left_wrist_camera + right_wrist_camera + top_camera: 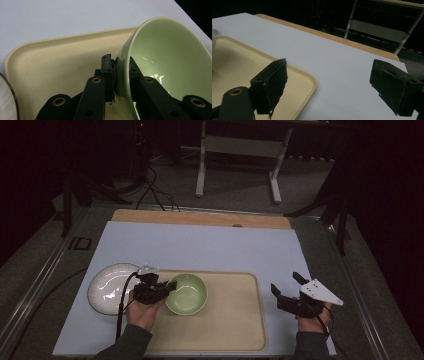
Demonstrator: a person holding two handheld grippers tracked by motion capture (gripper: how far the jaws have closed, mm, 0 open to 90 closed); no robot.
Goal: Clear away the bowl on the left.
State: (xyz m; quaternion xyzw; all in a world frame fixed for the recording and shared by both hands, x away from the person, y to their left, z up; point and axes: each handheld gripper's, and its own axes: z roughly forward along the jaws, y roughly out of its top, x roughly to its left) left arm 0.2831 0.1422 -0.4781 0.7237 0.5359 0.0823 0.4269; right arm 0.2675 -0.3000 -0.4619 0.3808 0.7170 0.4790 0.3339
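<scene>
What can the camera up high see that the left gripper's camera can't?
High view alone: the whole round white plate, the right gripper with its jaws apart, and both forearms. Left gripper view alone: the close grip, one black jaw inside the pale green bowl's wall and one outside, pinching the rim. Both share the beige tray, the bowl, and the left gripper.

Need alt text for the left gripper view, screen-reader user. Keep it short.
The left gripper is clamped on the rim of a pale green bowl, one black jaw inside the wall and one outside. The bowl sits over a beige tray on a light blue table surface; the dark-rimmed edge of a white plate shows at bottom left.
</scene>
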